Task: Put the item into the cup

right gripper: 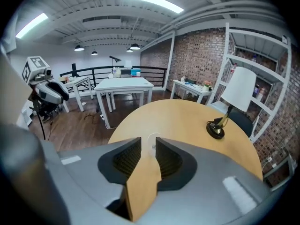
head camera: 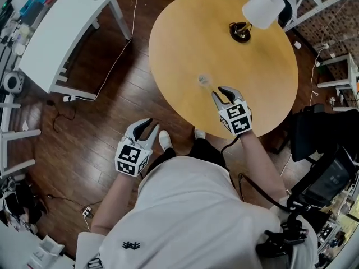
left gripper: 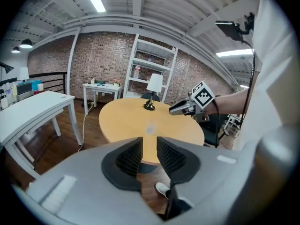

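Observation:
A small clear cup stands upright on the round wooden table, near its front edge. My right gripper hovers just behind it, pointing at it. Its jaws are apart with nothing between the pads. In the right gripper view the cup shows just beyond the fingertips of that gripper. Whether anything lies inside the cup is too small to tell. My left gripper hangs over the floor off the table's left front, open and empty; it appears as in its own view, and the cup is far ahead of it.
A table lamp with a white shade stands at the table's far side. A white desk is at the back left, with cables on the wooden floor. A dark chair is to the right of the table.

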Available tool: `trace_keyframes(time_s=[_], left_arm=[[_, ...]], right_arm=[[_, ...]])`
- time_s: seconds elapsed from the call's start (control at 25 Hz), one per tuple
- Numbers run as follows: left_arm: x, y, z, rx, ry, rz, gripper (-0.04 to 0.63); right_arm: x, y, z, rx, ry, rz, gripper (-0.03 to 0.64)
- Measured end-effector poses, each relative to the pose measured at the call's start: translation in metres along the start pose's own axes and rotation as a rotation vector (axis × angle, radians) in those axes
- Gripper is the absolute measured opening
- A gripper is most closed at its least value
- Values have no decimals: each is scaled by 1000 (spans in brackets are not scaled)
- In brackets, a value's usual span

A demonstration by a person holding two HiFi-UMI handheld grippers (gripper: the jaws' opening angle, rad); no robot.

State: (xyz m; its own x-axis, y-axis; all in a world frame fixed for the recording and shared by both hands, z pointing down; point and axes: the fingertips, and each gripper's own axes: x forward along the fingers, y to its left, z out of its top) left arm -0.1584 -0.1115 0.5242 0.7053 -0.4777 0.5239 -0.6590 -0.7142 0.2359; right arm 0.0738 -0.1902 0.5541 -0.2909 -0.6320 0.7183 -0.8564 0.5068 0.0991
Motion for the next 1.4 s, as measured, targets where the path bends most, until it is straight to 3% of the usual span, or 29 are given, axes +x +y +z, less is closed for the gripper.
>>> trace_keyframes(time_s=[0.2,0.4,0.72,1.04,1.4], left_arm=[[14,-26,-14,88,34,-145,74],[9,-67,-11,173,20,-194,74],[-25,-141,-27,218,-32,-162,74],[-96,-233,-89,178,-32,-112,74],[-140,-255,-121,230,-4,-154,74]], right_arm=[[-76,20,-27,117,-47,-108,100],[-145,48,-78,193,-69,-169,100],[-247,83,-140,251,-205,-243,100],[-338,148,-223,320,-289,-236,101],[-383,195,-248,366,-309,-303,107]])
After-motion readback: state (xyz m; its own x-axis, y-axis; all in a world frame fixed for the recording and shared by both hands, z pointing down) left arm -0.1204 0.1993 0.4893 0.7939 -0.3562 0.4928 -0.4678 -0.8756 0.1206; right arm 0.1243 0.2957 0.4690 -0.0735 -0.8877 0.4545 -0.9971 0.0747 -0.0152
